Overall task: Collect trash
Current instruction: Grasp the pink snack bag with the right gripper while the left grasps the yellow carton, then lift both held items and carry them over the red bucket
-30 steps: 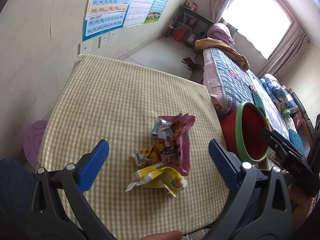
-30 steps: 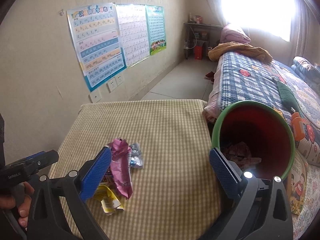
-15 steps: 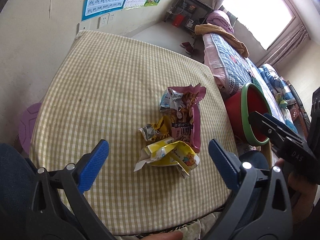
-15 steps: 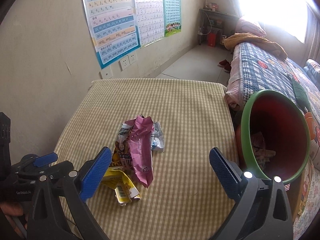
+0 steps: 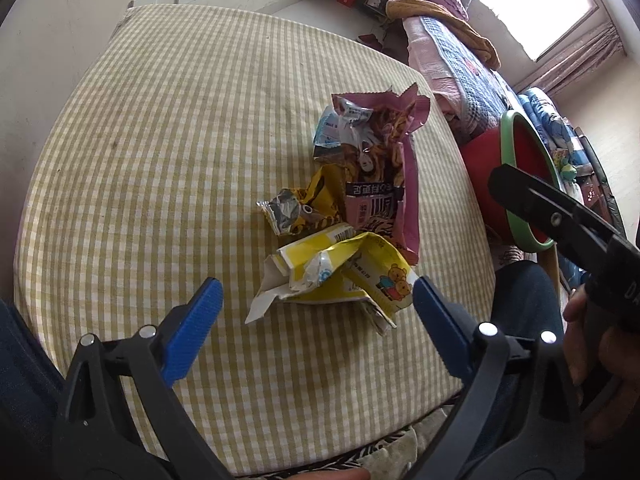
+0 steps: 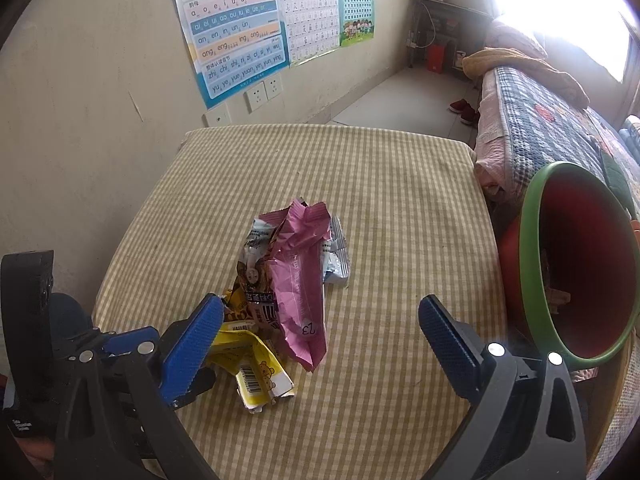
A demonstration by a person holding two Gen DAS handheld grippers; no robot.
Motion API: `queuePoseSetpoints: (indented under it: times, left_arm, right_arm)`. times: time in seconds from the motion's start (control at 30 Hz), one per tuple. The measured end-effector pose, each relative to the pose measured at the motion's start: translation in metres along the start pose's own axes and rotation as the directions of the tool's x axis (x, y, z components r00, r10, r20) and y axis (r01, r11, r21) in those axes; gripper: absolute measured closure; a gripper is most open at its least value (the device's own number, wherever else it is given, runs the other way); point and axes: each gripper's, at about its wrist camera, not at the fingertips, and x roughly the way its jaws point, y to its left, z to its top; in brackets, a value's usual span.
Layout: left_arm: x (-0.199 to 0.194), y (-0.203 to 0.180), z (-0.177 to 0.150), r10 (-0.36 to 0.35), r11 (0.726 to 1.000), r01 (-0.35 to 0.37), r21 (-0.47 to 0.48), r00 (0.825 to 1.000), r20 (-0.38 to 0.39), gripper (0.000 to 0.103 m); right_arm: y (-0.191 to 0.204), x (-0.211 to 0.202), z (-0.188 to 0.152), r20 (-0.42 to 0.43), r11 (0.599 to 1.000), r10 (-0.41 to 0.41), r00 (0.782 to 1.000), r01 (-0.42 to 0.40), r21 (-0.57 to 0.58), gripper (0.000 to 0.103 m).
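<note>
A pile of snack wrappers lies on the checked table (image 5: 160,160): a yellow wrapper (image 5: 340,276) nearest me, a pink packet (image 5: 384,184) behind it, a small silver wrapper (image 5: 282,212) to the left. The pile also shows in the right wrist view, with the pink packet (image 6: 300,276) and yellow wrapper (image 6: 256,364). My left gripper (image 5: 316,312) is open, its jaws either side of the yellow wrapper, just short of it. My right gripper (image 6: 320,328) is open and empty over the table's near right part. A red bin with a green rim (image 6: 576,264) stands at the table's right.
A bed with a patterned quilt (image 6: 540,120) runs along the right behind the bin. The wall with posters (image 6: 236,28) and sockets is beyond the table's far edge. A shelf (image 6: 440,40) stands in the far corner.
Both grippers have moved down and forward toward the wrapper pile. The left gripper's jaws now frame the yellow wrapper. Both stay open.
</note>
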Motion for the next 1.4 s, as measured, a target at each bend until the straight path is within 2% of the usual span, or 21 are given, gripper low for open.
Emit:
queuePoseSetpoints:
  times: [0.5,0.6,0.67,0.73,0.8,0.97,1.37,1.4]
  left_arm:
    - [0.036,0.011,0.008,0.01,0.999,-0.012,-0.047,0.999,-0.052,0.036]
    - [0.039,0.008,0.01,0.013,0.999,-0.015,-0.03,0.999,-0.048,0.042]
    - [0.04,0.006,0.01,0.023,1.0,-0.024,-0.02,0.999,-0.043,0.051]
    - [0.039,0.007,0.011,0.025,0.999,-0.026,-0.021,0.999,-0.042,0.058]
    - [0.04,0.008,0.012,0.022,1.0,-0.023,-0.019,0.999,-0.042,0.066]
    - [0.034,0.016,0.01,0.002,1.0,-0.003,-0.027,0.999,-0.043,0.075]
    - [0.009,0.031,-0.001,-0.01,1.0,0.01,-0.014,1.0,-0.002,0.078]
    - [0.006,0.032,-0.002,-0.007,1.0,0.007,-0.008,1.0,0.002,0.081]
  right_arm:
    - [0.004,0.07,0.014,-0.124,0.998,0.055,0.991,-0.05,0.044,0.01]
    - [0.005,0.086,0.016,-0.161,0.997,0.066,0.985,-0.058,0.052,0.025]
    - [0.006,0.095,0.016,-0.194,0.995,0.086,0.977,-0.076,0.059,0.044]
    - [0.008,0.101,0.014,-0.219,0.995,0.093,0.971,-0.082,0.059,0.057]
    - [0.01,0.103,0.013,-0.225,0.995,0.098,0.969,-0.088,0.056,0.058]
    - [0.014,0.102,0.014,-0.21,0.993,0.107,0.972,-0.095,0.067,0.062]
    - [0.011,0.062,0.025,-0.115,0.993,0.1,0.988,-0.092,0.075,0.062]
    - [0.01,0.058,0.025,-0.106,0.992,0.104,0.989,-0.096,0.078,0.062]
